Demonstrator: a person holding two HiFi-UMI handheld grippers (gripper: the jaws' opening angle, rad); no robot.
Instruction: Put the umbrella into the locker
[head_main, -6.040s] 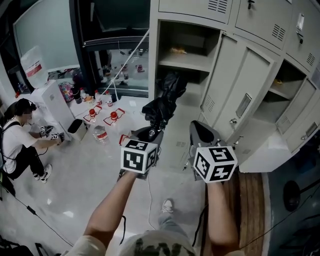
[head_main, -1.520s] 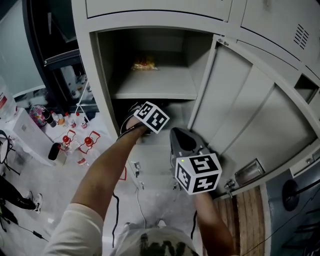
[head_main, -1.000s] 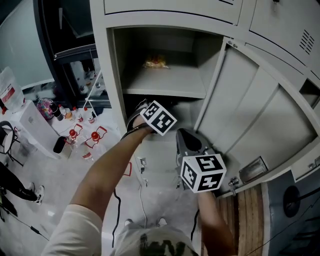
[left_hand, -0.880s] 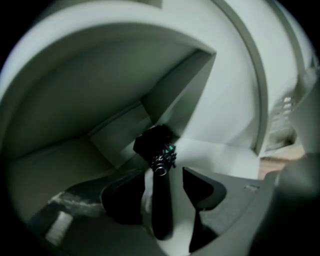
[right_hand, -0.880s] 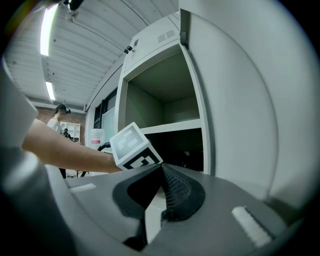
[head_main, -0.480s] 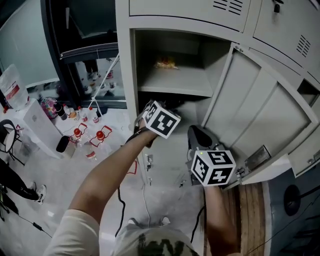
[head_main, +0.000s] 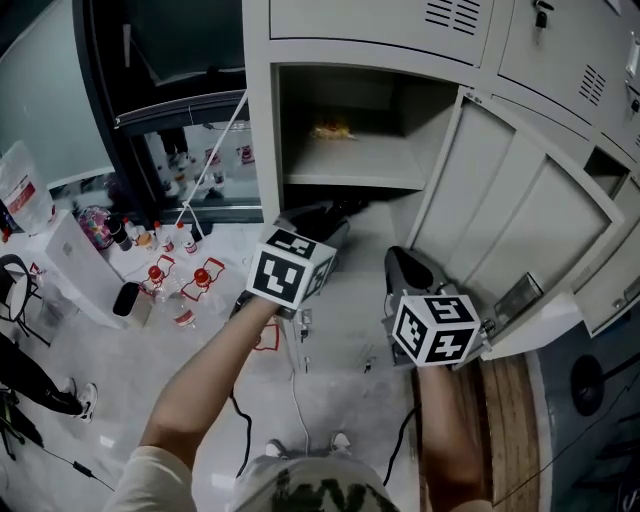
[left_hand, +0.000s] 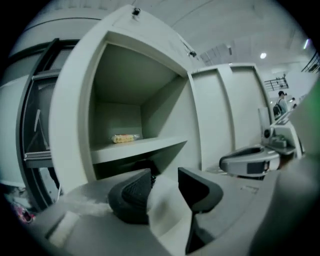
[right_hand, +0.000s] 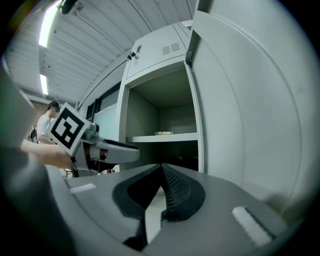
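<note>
Left tongs (left_hand: 164, 179): jaws apart and closing, with nothing between them, held in front of the open locker (head_main: 260, 140).
Right tongs (right_hand: 161, 168): jaws pressed tip to tip, empty, close beside the door (head_main: 500, 220).
Umbrella (head_main: 352, 207): dark, lying inside the lower compartment under the shelf (head_main: 350, 168), clear of both tongs.
Shelf: carries a small yellow packet (head_main: 331, 129) towards the back.
Door: swung wide open on the right.
</note>
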